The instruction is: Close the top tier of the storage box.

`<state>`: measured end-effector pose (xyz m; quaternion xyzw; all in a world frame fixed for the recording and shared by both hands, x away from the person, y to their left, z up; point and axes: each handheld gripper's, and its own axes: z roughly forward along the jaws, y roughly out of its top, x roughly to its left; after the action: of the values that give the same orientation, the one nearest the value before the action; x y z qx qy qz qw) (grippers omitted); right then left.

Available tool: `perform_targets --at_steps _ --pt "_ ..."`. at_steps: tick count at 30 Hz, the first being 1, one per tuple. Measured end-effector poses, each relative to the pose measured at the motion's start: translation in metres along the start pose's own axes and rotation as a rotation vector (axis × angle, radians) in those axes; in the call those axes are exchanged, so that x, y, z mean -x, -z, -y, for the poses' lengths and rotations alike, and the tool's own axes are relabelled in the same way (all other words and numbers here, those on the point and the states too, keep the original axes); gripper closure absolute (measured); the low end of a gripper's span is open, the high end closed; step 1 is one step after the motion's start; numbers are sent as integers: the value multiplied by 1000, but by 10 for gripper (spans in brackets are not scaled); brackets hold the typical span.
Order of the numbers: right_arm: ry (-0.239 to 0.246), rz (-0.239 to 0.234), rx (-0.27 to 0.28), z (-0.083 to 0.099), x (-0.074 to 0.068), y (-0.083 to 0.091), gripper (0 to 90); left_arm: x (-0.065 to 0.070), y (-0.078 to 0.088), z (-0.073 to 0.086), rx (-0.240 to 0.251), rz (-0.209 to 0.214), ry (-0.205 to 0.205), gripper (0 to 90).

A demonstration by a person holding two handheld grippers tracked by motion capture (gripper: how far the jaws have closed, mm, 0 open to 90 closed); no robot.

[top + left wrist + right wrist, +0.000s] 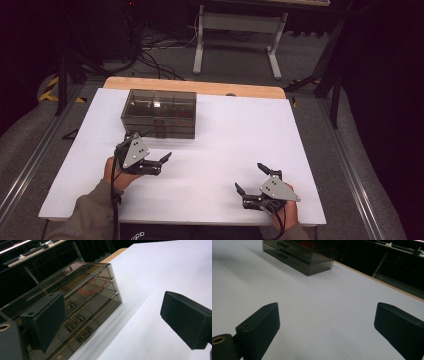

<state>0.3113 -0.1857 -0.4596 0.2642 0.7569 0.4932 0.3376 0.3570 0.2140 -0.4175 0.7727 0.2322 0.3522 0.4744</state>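
The smoked-plastic drawer box [159, 113] stands on the far left part of the white counter [235, 145], its 3 stacked drawers facing the near edge. It is judged rigid, light and smooth-walled, so it is likely to slide if a drawer is pulled with the body unsupported. Small dark knobs [79, 319] are seen on the drawer fronts; these are the proper points to take hold of, while the top or a side wall is best steadied. A red ring-shaped item [93, 287] is seen through the upper wall.

The left gripper [156, 161] is held just before the box front, apart from it, its fingers [50, 317] spread wide and empty. The right gripper [249, 179] is held well apart near the front right edge, fingers [259, 327] likewise spread wide, holding nothing.
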Motion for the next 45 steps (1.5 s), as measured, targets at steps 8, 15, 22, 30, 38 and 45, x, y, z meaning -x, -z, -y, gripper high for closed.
perform_targets --at_steps 8,15,22,30,38,45 --pt "3 -3 3 -1 0 0 70 12 2 1 -17 30 -38 75" --pt "5 -3 4 -1 -1 -1 70 18 4 3 -20 45 -47 75" --pt "3 -5 3 -1 -1 -1 70 19 11 8 -25 40 -47 74" --pt "1 -9 5 -1 -2 -2 70 16 21 21 -51 25 -38 69" --pt "-9 -11 6 -1 -1 -2 70 10 33 38 -86 11 -6 57" --pt "-14 -12 10 -2 0 -2 70 9 40 52 -120 5 34 37"
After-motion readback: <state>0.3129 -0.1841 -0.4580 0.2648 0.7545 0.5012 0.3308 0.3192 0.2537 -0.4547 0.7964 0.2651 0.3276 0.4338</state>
